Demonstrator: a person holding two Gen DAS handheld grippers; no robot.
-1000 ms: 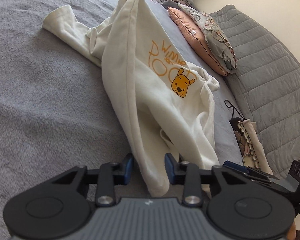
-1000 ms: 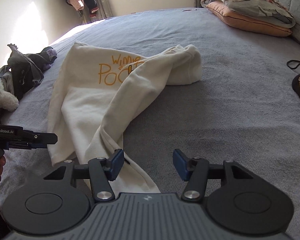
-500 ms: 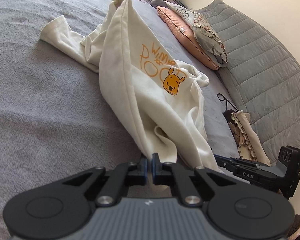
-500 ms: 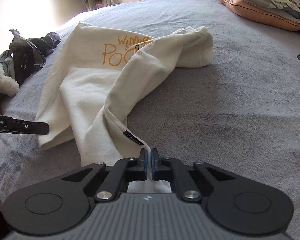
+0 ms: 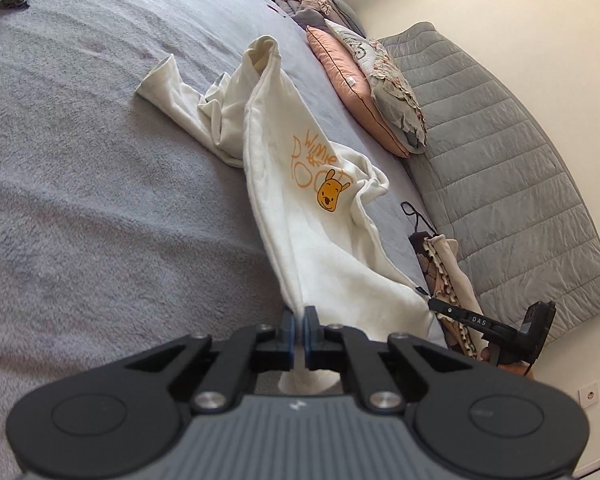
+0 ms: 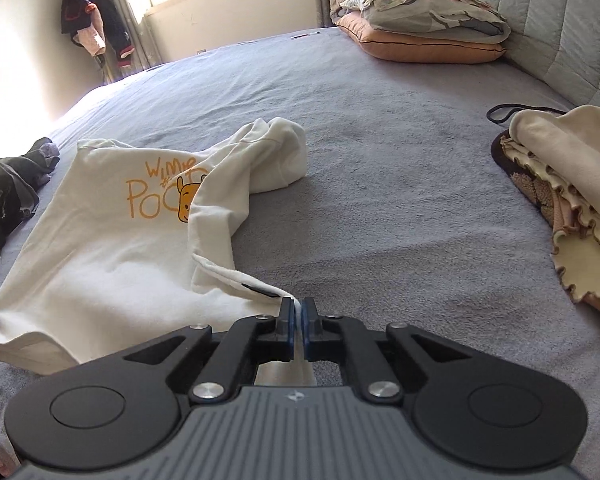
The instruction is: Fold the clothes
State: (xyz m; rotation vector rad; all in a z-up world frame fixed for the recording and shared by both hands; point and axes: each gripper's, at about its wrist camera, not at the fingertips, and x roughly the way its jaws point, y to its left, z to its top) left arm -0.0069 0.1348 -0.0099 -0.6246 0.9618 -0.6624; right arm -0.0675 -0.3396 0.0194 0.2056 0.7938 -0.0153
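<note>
A cream sweatshirt (image 5: 300,208) with an orange Winnie the Pooh print lies crumpled on the grey bed (image 5: 80,200). My left gripper (image 5: 299,314) is shut on one corner of its bottom hem. My right gripper (image 6: 298,306) is shut on the other hem corner, next to a small black tag. The sweatshirt (image 6: 112,256) stretches away from both grippers, its hem raised off the bed. A sleeve (image 6: 276,156) is folded over the print. The right gripper also shows at the right of the left wrist view (image 5: 496,326).
A folded pile of frilled clothes (image 6: 568,200) lies at the right by the grey quilted headboard (image 5: 500,168). Pink and grey pillows (image 6: 424,36) sit at the far end. Dark clothes (image 6: 4,188) lie at the bed's left edge. A coat hangs in the corner (image 6: 96,32).
Both grippers went from open around the hem to shut on it. Since then they have pulled back and lifted, stretching the sweatshirt's lower part toward me.
</note>
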